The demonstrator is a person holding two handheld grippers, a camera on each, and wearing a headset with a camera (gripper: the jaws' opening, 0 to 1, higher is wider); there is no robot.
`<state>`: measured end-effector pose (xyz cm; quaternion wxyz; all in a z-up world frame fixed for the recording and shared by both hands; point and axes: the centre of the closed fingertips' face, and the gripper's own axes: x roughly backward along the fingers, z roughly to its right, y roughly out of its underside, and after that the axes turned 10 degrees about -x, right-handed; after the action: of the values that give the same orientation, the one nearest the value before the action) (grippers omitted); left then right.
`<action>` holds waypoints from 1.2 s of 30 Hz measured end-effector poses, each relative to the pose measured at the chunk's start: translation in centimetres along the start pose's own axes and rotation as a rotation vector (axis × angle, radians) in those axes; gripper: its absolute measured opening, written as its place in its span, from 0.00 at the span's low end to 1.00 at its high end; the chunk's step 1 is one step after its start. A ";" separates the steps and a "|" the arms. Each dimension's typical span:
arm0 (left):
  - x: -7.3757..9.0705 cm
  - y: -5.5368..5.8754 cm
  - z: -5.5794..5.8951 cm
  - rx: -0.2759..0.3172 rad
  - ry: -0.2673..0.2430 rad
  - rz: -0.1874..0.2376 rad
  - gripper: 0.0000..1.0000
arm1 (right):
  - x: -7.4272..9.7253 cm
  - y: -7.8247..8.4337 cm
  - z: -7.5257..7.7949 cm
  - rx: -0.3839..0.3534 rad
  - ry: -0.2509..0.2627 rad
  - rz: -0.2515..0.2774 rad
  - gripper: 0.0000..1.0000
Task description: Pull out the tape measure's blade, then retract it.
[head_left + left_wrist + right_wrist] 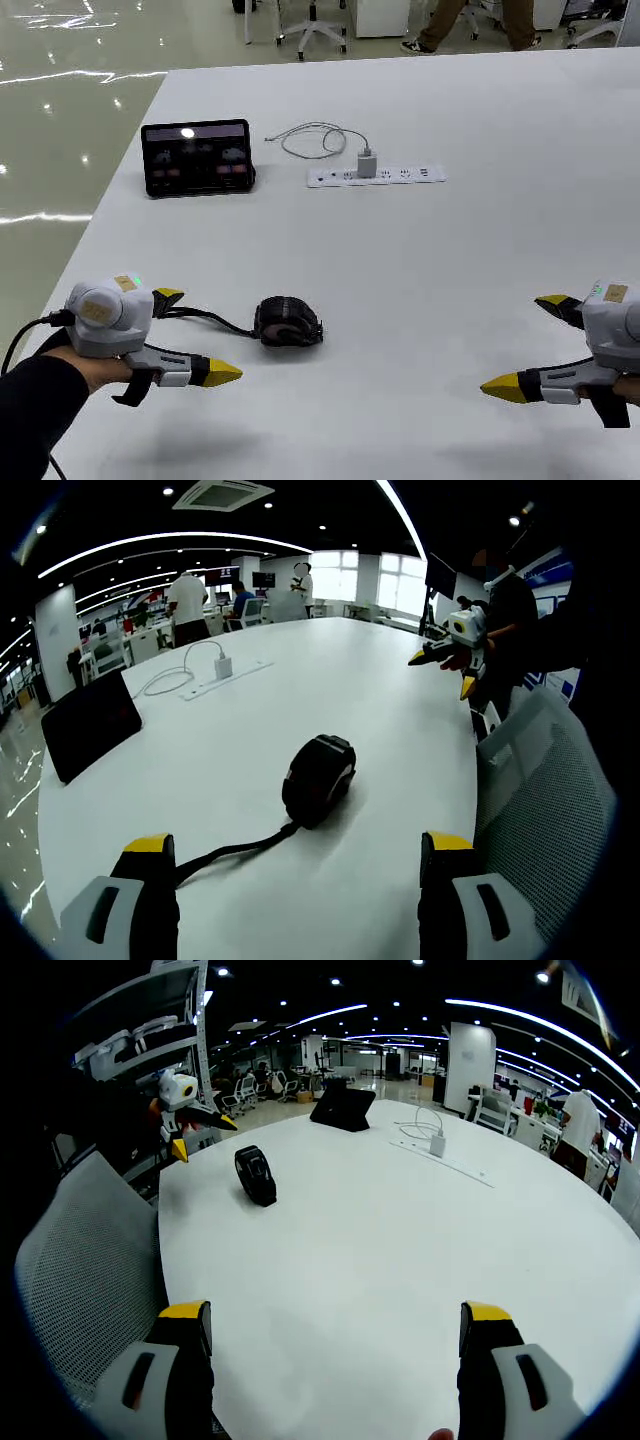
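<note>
We hold the left gripper (196,334) with its yellow-tipped fingers (150,846) spread wide and gripping nothing. The thin black strap (232,850) trails across the gap between them. It ends close to one finger, and we cannot tell whether it touches. Our right gripper (523,343) is just as wide open and holds nothing, with bare tabletop between its two jaws in the right gripper view.

Just ahead of the left gripper lies the round black tape measure (288,321), resting on the broad white table (450,250), its strap leading back toward us. It sits near the left gripper and well apart from the right one, which hovers over the table's near edge on the other side.

Farther out, near the table's left edge, a black tablet (196,157) stands propped up, screen facing us. Beside it to the right lies a long white power strip (400,175) with a white charger plug (367,163) seated in it, and a looped white cable (315,138) curls behind that. A grey mesh chair back (545,780) shows beside the table in the left gripper view
</note>
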<state>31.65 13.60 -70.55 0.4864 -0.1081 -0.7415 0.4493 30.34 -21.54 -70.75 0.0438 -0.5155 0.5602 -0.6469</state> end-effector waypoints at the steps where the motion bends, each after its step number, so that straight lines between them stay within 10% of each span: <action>1: -0.2 -0.2 -0.1 -0.008 0.004 0.000 0.97 | -0.1 -0.1 -0.1 0.002 -0.003 0.001 1.00; 13: -2.5 -2.1 0.0 -0.061 0.086 0.003 0.96 | -1.9 -1.4 -0.8 0.037 -0.043 -0.008 1.00; 36: -7.2 -2.8 2.9 -0.293 0.312 -0.145 0.73 | -9.2 -4.5 -3.2 0.175 -0.184 -0.077 1.00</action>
<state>33.68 6.14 -73.25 0.6055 -0.1925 -0.7204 0.2783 34.64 -11.83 -72.45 0.1148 -0.5881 0.4752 -0.6443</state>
